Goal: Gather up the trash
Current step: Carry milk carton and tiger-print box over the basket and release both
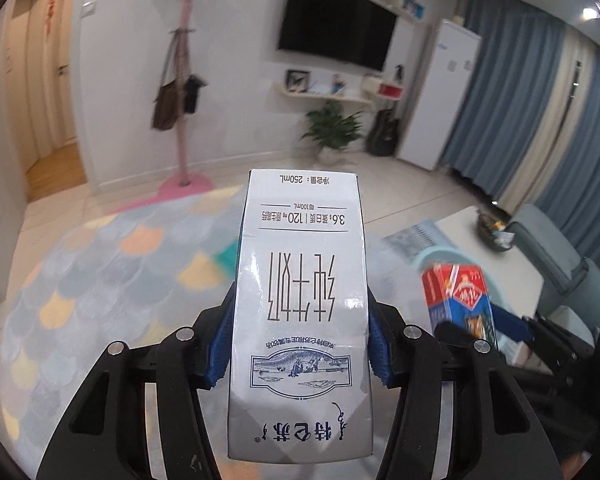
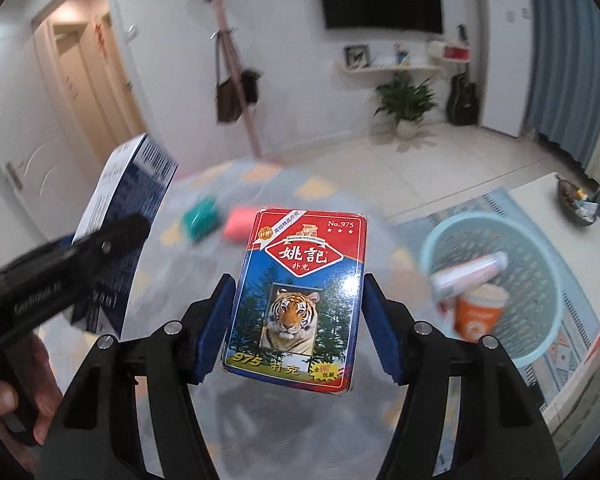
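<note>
The left hand-held gripper (image 1: 300, 344) is holding a white milk carton (image 1: 300, 300) between its blue pads (image 1: 220, 344), the jaws standing about half closed and pressing on the two long sides of the carton; the right hand-held gripper (image 2: 296, 320) is gripping a playing-card box (image 2: 300, 292) with a tiger picture in the same way, its jaws a little wider because the box is wider. Both things are being carried in the air above the patterned rug (image 1: 100, 280), and the light blue basket (image 2: 520, 280), which is already containing an orange cup (image 2: 478, 312) and a white wrapper (image 2: 468, 270), is lying low on the right side of the right wrist view; it seems to be the place for the trash. To do this step well, the person should be keeping both grips firm and steady, bringing each thing right over the open basket before letting the jaws go, and releasing one after the other so that the two tools are not knocking together; the tall carton could swing if it is squeezed too lightly. Both grippers are pointing forward and downward, side by side, the left one showing at the left edge of the right view with a hand (image 2: 24, 392) around its handle; a green thing (image 2: 202, 218) and a pink thing (image 2: 240, 226) are still lying on the rug, too blurred to name.
</note>
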`<state>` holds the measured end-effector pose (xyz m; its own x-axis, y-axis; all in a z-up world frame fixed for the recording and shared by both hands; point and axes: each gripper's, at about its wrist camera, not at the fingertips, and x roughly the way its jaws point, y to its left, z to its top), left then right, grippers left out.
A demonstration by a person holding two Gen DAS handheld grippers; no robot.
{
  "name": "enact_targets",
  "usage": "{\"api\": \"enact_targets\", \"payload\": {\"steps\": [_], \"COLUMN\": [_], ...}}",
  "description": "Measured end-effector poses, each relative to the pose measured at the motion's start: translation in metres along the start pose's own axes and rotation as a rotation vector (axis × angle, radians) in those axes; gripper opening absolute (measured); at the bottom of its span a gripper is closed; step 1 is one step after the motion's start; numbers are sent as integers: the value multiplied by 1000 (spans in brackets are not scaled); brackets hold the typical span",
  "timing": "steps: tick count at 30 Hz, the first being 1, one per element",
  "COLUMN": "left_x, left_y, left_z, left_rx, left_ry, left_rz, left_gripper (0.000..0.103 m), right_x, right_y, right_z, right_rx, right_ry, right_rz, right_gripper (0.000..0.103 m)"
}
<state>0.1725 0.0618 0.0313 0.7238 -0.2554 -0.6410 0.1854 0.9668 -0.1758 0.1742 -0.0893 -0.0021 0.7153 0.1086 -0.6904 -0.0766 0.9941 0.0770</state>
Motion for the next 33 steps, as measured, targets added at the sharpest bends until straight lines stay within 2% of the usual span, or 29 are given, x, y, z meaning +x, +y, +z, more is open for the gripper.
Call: {"api": "enact_targets", "payload": {"steps": [6, 10, 14, 19, 25, 33], "left_x": [14, 33, 58, 88, 121, 169], "left_y": [-55, -92, -119, -148, -176, -211], "left_z": [22, 31, 36, 36, 27, 3], "left_rx": [61, 120, 137, 135, 125, 121], "left_ry": [-13, 3, 28, 71, 131, 237], "left_rz": [-101, -156, -191, -221, -240, -263], "left_gripper": [53, 53, 53, 53, 53, 53], "right_x": [-22, -21, -17, -6, 21, 56], "right_y": [-61, -104, -149, -190, -241, -301], "right_z": [28, 39, 42, 41, 30, -3], "right_rx": [75, 136, 201, 248, 321, 489], "right_ry": [-78, -82, -73, -54, 11, 120], "right_rz": [-77, -107, -139, -180, -237, -231], "right_gripper": [60, 60, 60, 60, 60, 60]}}
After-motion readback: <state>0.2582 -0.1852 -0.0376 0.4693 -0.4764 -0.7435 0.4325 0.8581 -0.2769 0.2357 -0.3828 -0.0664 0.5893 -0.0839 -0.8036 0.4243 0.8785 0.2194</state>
